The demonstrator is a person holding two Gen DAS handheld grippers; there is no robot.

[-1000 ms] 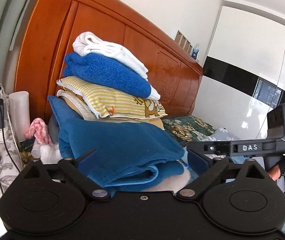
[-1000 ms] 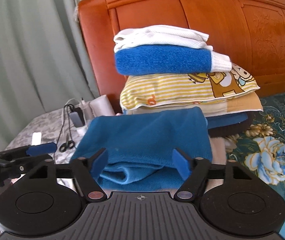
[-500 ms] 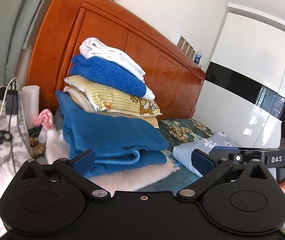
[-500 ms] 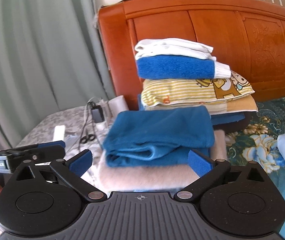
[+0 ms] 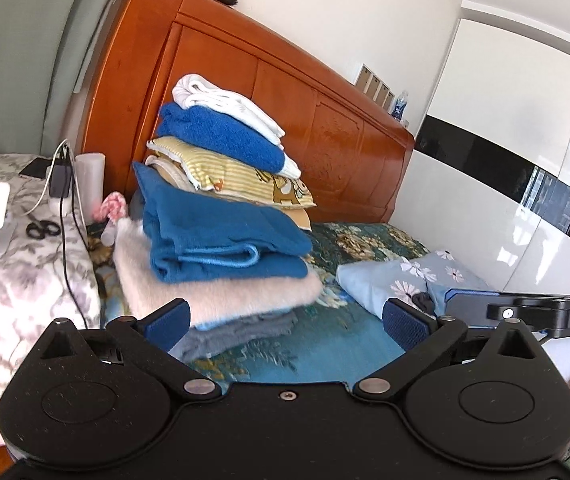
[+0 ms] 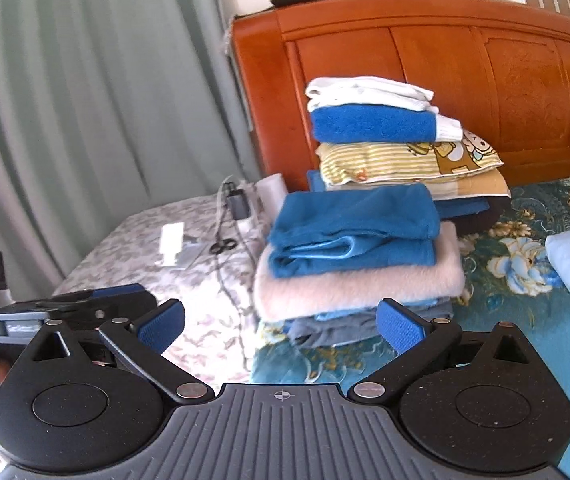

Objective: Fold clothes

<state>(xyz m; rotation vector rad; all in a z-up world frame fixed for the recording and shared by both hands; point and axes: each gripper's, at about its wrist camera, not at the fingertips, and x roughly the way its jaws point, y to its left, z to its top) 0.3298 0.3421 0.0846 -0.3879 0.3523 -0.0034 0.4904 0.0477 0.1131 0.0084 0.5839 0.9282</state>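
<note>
A folded blue garment (image 5: 221, 240) (image 6: 353, 232) lies on top of a stack: a fluffy cream garment (image 5: 221, 296) (image 6: 357, 284) under it, then grey and light blue pieces (image 6: 341, 324). The stack sits on the floral bed cover (image 5: 317, 352). My left gripper (image 5: 285, 320) is open and empty, drawn back from the stack. My right gripper (image 6: 281, 320) is open and empty, also short of the stack. A light blue flowered cloth (image 5: 405, 280) lies folded on the bed to the right.
Behind the stack a taller pile of a yellow striped pillow (image 6: 405, 160), a blue towel (image 6: 373, 124) and a white cloth leans on the wooden headboard (image 6: 485, 60). A bedside surface (image 6: 165, 248) holds scissors, a charger and cables. A white wardrobe (image 5: 505, 140) stands to the right.
Both grippers have pulled back from the blue garment, which stays on the stack. The lower layers of the stack and more of the bed have come into view.
</note>
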